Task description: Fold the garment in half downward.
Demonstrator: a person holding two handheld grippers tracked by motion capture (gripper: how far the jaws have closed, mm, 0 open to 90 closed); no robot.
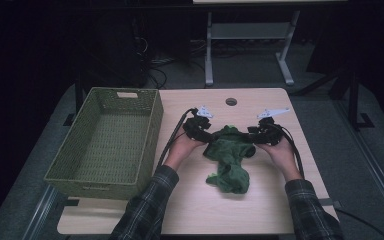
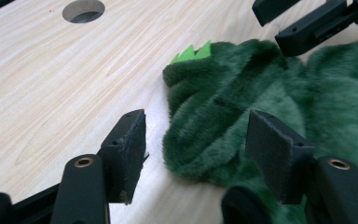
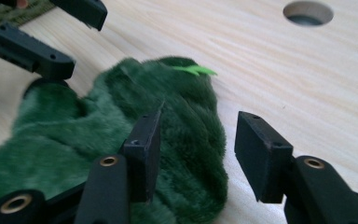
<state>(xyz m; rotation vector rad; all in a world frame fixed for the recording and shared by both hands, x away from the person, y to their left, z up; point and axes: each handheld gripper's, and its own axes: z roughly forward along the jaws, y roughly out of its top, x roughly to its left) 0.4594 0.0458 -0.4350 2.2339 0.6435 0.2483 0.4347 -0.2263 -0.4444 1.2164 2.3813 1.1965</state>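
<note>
A: Green plush, a crumpled furry garment (image 1: 228,159), lies on the pale wooden desk (image 1: 260,210), right of the woven green basket (image 1: 107,137) and just below the round cable hole (image 1: 231,101).

B: Where are the two tools?

A: At its far end, one on each side. The left tool (image 1: 201,134) comes in from the left, the right tool (image 1: 258,136) from the right, each held in a hand with a plaid sleeve behind it.

B: Are the left jaws gripping?

A: No. In the left gripper view they stand apart, straddling a rounded fold of the plush; one pad (image 2: 129,148) sits over bare wood, the other over fur. No pinch shows.

B: And the right?

A: Also apart. In the right gripper view one pad (image 3: 145,148) is against the fur, the other hangs over wood just beside the fold's edge. A small bright green tag (image 3: 195,70) sticks out of the far end.
</note>
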